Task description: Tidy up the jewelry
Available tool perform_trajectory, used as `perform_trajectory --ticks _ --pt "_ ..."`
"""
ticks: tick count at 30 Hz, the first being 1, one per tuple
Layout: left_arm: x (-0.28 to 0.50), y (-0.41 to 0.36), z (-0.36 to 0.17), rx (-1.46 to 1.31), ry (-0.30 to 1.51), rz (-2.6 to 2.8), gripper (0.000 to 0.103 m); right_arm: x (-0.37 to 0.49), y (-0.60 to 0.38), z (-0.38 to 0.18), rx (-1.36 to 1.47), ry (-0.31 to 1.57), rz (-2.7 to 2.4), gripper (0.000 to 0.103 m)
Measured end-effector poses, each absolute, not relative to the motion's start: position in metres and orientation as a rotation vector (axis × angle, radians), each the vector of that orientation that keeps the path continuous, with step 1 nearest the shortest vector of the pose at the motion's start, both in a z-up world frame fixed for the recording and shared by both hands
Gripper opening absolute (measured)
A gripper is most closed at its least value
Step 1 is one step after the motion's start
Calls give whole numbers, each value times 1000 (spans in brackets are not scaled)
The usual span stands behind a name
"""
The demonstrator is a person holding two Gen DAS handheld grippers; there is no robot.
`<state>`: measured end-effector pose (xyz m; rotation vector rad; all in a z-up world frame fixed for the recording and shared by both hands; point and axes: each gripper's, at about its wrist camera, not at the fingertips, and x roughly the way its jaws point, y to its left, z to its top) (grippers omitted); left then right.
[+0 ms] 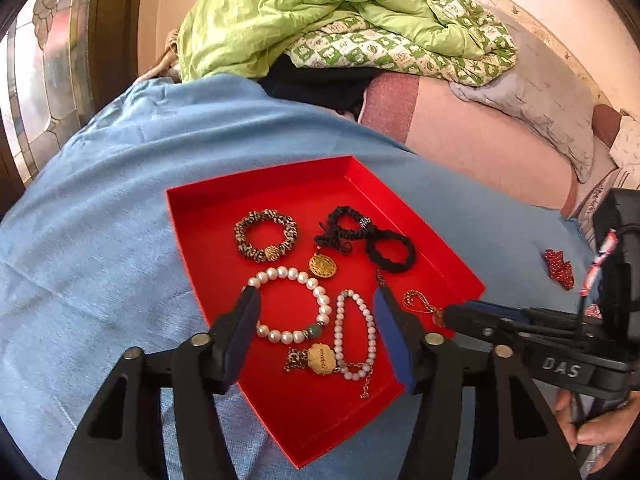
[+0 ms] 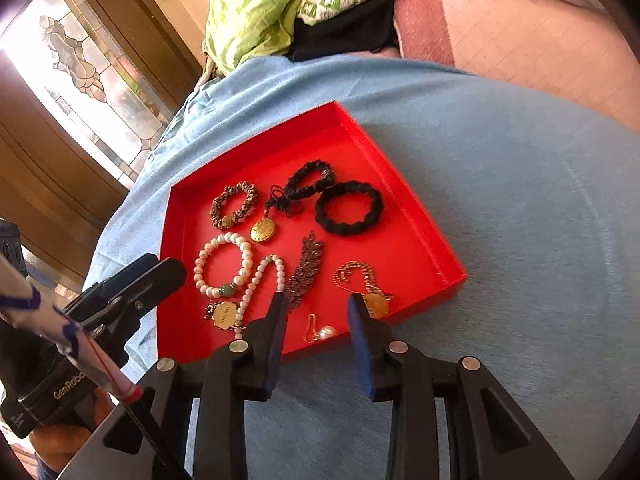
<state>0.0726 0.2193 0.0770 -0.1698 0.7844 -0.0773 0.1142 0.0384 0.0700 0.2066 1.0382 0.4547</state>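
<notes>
A red tray lies on a blue cloth and holds several pieces of jewelry. There is a large pearl bracelet, a small pearl bracelet, a leopard-pattern bracelet, a black hair tie, a gold chain with pendant and a pearl earring. My left gripper is open and empty above the pearl bracelets. My right gripper is open and empty over the tray's near edge, beside the chain pendant.
A small red beaded item lies on the blue cloth to the right of the tray. A green quilt is heaped on the pink bed behind. A stained-glass door stands at the left.
</notes>
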Motion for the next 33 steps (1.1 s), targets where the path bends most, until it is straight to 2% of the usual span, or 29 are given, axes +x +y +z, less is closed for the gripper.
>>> perform_trajectory --ticks 7,12,15,23,28,33 --pt "71 225 79 -155 759 -26 70 108 30 76 180 1014 411 46" --pt "70 229 82 -129 733 43 81 103 33 80 102 997 348 66" --pt "66 232 87 -115 695 119 90 94 36 87 17 965 294 73" --pt "32 227 121 -103 598 216 95 28 28 120 -185 807 199 89" --pt "-22 211 135 -109 531 208 99 -35 12 132 -262 729 178 92" --pt "-64 182 134 -37 545 218 102 -87 -13 135 -269 684 131 94"
